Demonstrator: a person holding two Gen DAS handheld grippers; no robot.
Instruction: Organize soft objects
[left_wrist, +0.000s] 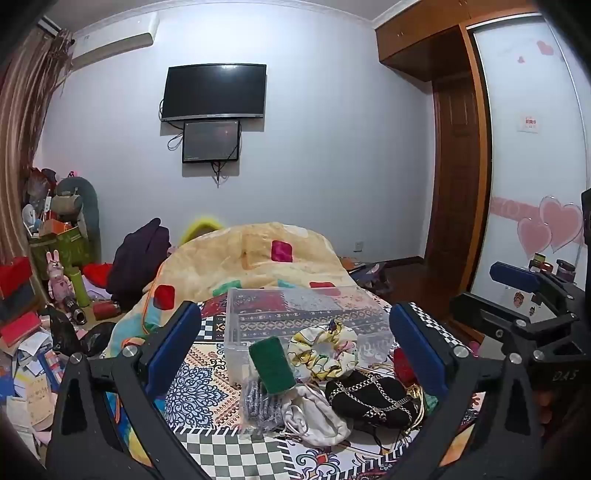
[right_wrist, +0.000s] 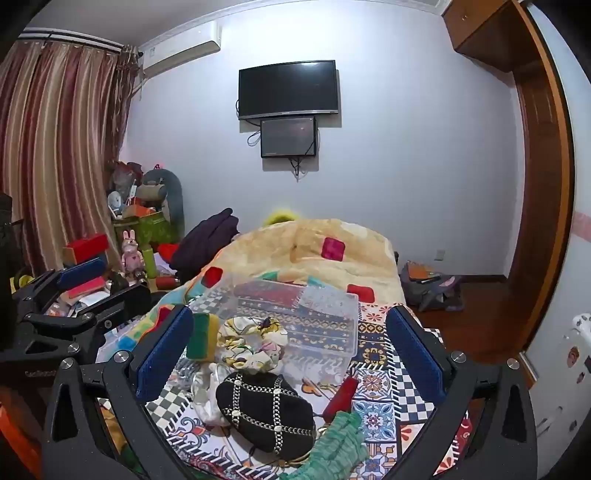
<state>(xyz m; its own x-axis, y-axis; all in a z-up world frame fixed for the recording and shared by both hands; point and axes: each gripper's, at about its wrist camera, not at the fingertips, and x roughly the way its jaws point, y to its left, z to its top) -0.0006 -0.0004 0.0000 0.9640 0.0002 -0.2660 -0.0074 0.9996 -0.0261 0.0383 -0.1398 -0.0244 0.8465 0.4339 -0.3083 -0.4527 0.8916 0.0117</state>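
I hold both tools above the patterned bedspread, 2 sets of blue pads spread wide with nothing between them: the left gripper and the right gripper are both released. Below me the soft things lie in 1 loose heap just in front of the clear plastic box. The green sponge stands tilted on a grey mesh pouch; beside it a floral scrunchie leans against the box's near wall. A white cloth bag touches the black chain-trimmed pouch. From the right wrist I also see a red roll and a teal knitted piece near the black pouch. A quilt is bunched behind the box
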